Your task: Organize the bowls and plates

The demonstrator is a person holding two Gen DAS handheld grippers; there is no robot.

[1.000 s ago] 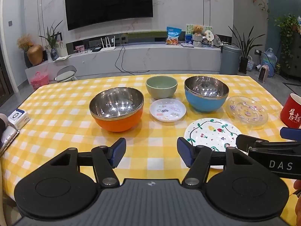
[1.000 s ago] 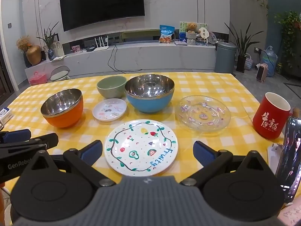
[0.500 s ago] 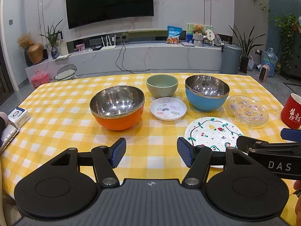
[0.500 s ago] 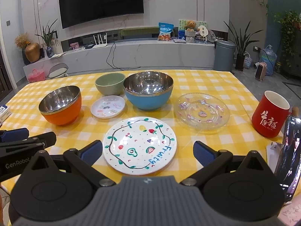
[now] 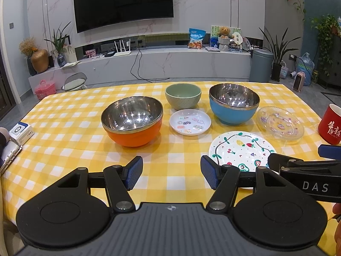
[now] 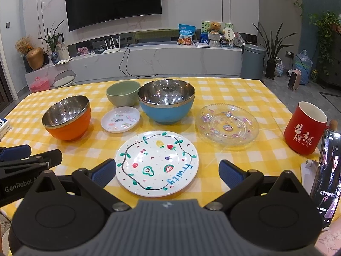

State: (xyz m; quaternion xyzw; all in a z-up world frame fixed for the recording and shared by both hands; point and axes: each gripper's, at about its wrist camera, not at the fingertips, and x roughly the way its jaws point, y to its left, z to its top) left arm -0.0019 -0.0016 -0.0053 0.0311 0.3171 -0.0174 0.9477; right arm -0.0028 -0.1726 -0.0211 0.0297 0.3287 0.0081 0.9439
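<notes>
On the yellow checked table stand an orange steel-lined bowl (image 5: 132,121) (image 6: 67,117), a green bowl (image 5: 183,96) (image 6: 123,93) and a blue steel-lined bowl (image 5: 234,103) (image 6: 166,101). A small white saucer (image 5: 190,122) (image 6: 120,119), a painted fruit plate (image 5: 240,151) (image 6: 157,163) and a clear glass plate (image 5: 279,123) (image 6: 227,124) lie flat. My left gripper (image 5: 171,175) is open, low over the cloth in front of the orange bowl. My right gripper (image 6: 167,173) is open, its fingers either side of the fruit plate's near half, holding nothing.
A red mug (image 6: 304,128) stands at the right, with a propped phone (image 6: 326,175) beside it. A small box (image 5: 21,130) and a ring binder (image 5: 9,160) lie at the table's left edge. A TV wall and low shelf sit beyond the table.
Both grippers have edged slightly forward toward the dishes; the fruit plate now sits a little deeper between the right fingers. Both stay open and no dish has moved.
</notes>
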